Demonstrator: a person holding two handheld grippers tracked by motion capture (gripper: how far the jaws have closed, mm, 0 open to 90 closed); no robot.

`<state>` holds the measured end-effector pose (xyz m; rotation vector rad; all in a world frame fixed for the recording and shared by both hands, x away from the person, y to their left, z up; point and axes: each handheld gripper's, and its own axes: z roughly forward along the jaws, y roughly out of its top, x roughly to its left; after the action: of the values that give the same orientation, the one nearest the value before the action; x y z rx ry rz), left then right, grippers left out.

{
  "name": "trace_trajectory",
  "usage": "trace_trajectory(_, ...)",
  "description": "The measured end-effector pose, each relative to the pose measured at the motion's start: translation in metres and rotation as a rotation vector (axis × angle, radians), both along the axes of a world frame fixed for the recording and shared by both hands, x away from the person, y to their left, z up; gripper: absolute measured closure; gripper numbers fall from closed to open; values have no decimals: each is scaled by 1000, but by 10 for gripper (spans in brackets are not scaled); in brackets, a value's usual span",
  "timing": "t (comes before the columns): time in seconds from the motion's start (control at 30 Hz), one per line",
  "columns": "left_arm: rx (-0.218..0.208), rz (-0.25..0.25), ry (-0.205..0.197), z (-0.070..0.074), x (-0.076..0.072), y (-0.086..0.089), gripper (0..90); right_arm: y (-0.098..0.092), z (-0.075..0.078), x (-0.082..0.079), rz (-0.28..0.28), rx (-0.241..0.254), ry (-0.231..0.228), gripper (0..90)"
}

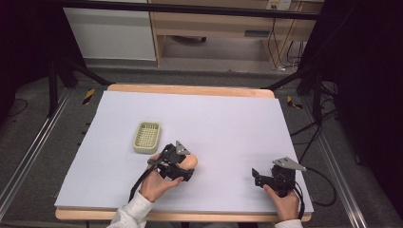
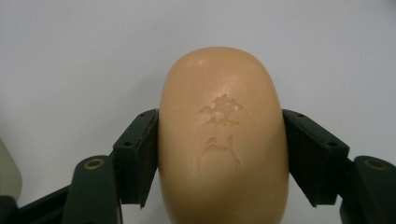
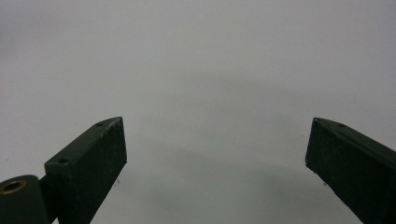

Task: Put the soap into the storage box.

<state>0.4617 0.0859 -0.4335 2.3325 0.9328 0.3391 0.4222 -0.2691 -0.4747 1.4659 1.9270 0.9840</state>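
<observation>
Soap [image 2: 223,140] sits pinched between the fingers [image 2: 137,156] of the left gripper [image 1: 186,167], which press on its two long sides; the bar is tan, rounded, and stamped with raised characters on its upper face. In the high view the left gripper is over the white counter [image 1: 228,123], just right of and nearer than the pale green soap dish [image 1: 147,137], which lies empty with its slatted floor bare. So the pickup looks done: the bar is gripped, and it seems to be lifted clear of the counter, though the pictures do not settle that for certain. What is left, judging from the layout, is the short carry over to the dish, lowering the bar into it, and letting go. The right gripper [image 1: 259,176] rests near the front right of the counter, well apart from both things, its fingers [image 3: 88,163] spread wide with nothing between them.
</observation>
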Motion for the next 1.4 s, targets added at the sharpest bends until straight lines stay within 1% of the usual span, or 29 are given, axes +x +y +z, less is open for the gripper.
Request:
trace_trajectory(0.03, 3, -2, 4, 1, 0, 2, 317, 0, 0, 0, 0, 0, 0, 56)
trace_trajectory(0.17, -7, 14, -5, 5, 1, 9, 317, 0, 0, 0, -5, 17, 6, 56)
trace_trajectory(0.23, -12, 22, -6, 7, 2, 13, 317, -1, 0, 0, -4, 15, 5, 57)
trace_trajectory(0.33, -31, 42, -17, 11, 3, 18, 317, -1, 0, 0, -6, 13, 4, 56)
trace_trajectory(0.37, -28, 44, -15, 13, 4, 21, 317, -1, 0, 0, -6, 13, 4, 56)
trace_trajectory(0.4, -42, 53, -14, 14, 4, 23, 317, -1, 0, 0, -6, 12, 2, 57)
trace_trajectory(0.47, -47, 65, -23, 18, 5, 28, 317, -1, 0, 0, -5, 12, 3, 57)
trace_trajectory(0.5, -42, 69, -27, 19, 5, 30, 317, -1, 0, 0, -5, 12, 3, 56)
trace_trajectory(0.53, -44, 76, -31, 21, 6, 32, 317, -1, 0, 1, -5, 4, -1, 56)
trace_trajectory(0.6, -51, 85, -32, 24, 7, 37, 317, -1, 0, 1, -5, 4, 0, 57)
trace_trajectory(0.63, -56, 90, -35, 25, 7, 39, 317, -1, 0, 0, -4, 13, 4, 56)
trace_trajectory(0.73, -69, 110, -36, 28, 8, 45, 317, -1, 0, 0, -5, 12, 4, 56)
trace_trajectory(0.77, -67, 112, -37, 29, 9, 48, 317, -1, 0, 0, -5, 12, 3, 56)
trace_trajectory(0.8, -75, 121, -40, 30, 10, 49, 317, -1, 0, 0, -5, 13, 3, 56)
trace_trajectory(0.9, -68, 135, -42, 33, 11, 56, 317, -1, 0, 0, -5, 12, 4, 56)
trace_trajectory(0.97, -71, 158, -51, 34, 13, 61, 318, -1, 0, 0, -6, 13, 4, 56)
trace_trajectory(1.03, -68, 166, -55, 35, 14, 64, 317, -1, 0, 0, -6, 12, 4, 56)
trace_trajectory(1.07, -69, 174, -58, 35, 14, 65, 318, -1, 0, 1, -6, 3, -1, 56)
trace_trajectory(1.27, -58, 201, -60, 34, 19, 72, 317, -1, 0, 1, -6, 3, -1, 57)
trace_trajectory(1.33, -62, 214, -59, 33, 21, 75, 317, -1, 0, 1, -5, 3, -1, 56)
trace_trajectory(1.37, -57, 215, -58, 33, 22, 76, 318, -1, 0, 1, -6, 4, 0, 56)
trace_trajectory(1.4, -65, 223, -60, 32, 24, 77, 318, -1, 0, 1, -6, 3, 1, 56)
